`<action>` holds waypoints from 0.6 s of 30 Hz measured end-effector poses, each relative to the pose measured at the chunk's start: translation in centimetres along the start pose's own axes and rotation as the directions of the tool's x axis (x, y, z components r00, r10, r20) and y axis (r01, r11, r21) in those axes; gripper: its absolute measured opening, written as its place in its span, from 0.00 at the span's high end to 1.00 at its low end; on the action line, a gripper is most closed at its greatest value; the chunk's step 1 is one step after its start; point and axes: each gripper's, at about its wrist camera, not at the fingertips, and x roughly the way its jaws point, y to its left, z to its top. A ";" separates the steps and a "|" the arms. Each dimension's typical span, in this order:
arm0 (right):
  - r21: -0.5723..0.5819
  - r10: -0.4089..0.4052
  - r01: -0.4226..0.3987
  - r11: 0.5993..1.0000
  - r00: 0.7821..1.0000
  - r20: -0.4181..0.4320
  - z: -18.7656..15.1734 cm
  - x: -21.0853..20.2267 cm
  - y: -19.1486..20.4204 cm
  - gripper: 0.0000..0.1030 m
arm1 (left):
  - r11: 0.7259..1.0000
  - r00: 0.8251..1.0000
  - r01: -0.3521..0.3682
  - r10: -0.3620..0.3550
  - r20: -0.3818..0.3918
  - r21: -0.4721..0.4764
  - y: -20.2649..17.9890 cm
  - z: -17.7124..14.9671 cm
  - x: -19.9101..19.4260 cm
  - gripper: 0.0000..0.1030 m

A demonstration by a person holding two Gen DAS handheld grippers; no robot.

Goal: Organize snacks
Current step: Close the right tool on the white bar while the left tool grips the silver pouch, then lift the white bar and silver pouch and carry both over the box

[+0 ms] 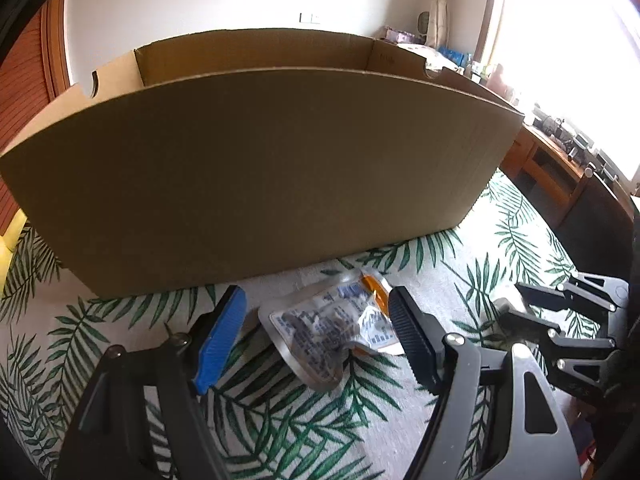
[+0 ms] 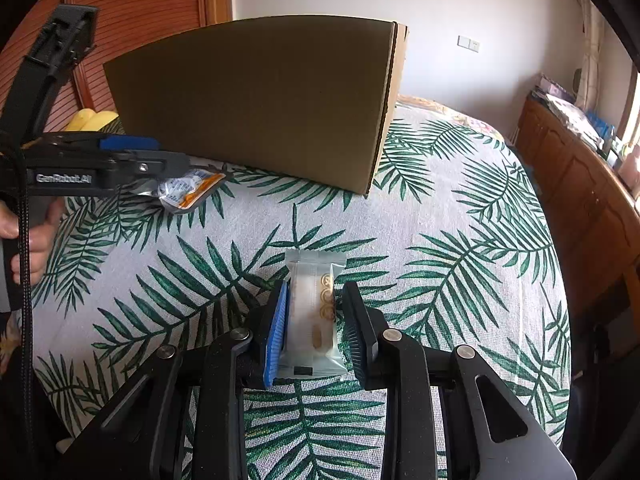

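Note:
A tall open cardboard box point(image 1: 260, 168) stands on the leaf-print tablecloth point(image 1: 280, 420). In front of it lies a crumpled silver snack packet point(image 1: 320, 328) with blue print and an orange corner. My left gripper point(image 1: 318, 296) is open around it, one pad on each side, neither pressing. From the right wrist view, the left gripper point(image 2: 168, 156) hovers over the same silver packet point(image 2: 188, 192) near the box point(image 2: 256, 100). My right gripper point(image 2: 318, 286) is shut on a white snack packet point(image 2: 316, 312) with gold rings, near the table's front. The right gripper point(image 1: 510, 300) also shows at the left wrist view's right edge.
Yellow items point(image 2: 94, 118) lie behind the box's left end. A wooden cabinet point(image 2: 580, 184) with clutter runs along the right, past the table's edge. A person's hand point(image 2: 36, 236) grips the left handle. Bare cloth point(image 2: 440, 240) spreads right of the box.

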 end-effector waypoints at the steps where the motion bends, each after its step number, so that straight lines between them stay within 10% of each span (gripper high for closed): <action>1: 0.000 0.000 0.000 1.000 1.000 0.000 0.0 0.0 0.0 0.74 | 1.000 1.000 0.000 0.000 -0.009 0.001 -0.2 -0.1 0.1 0.28; 14: -0.001 -0.001 0.001 1.000 1.000 0.001 -0.1 0.0 0.1 0.74 | 0.997 0.998 -0.043 0.046 -0.047 0.060 -1.8 -1.5 1.3 0.21; 18: -0.001 -0.002 0.002 1.000 1.000 0.001 0.0 0.0 0.1 0.74 | 0.997 0.999 -0.028 0.031 -0.041 0.070 -2.3 -1.3 1.4 0.38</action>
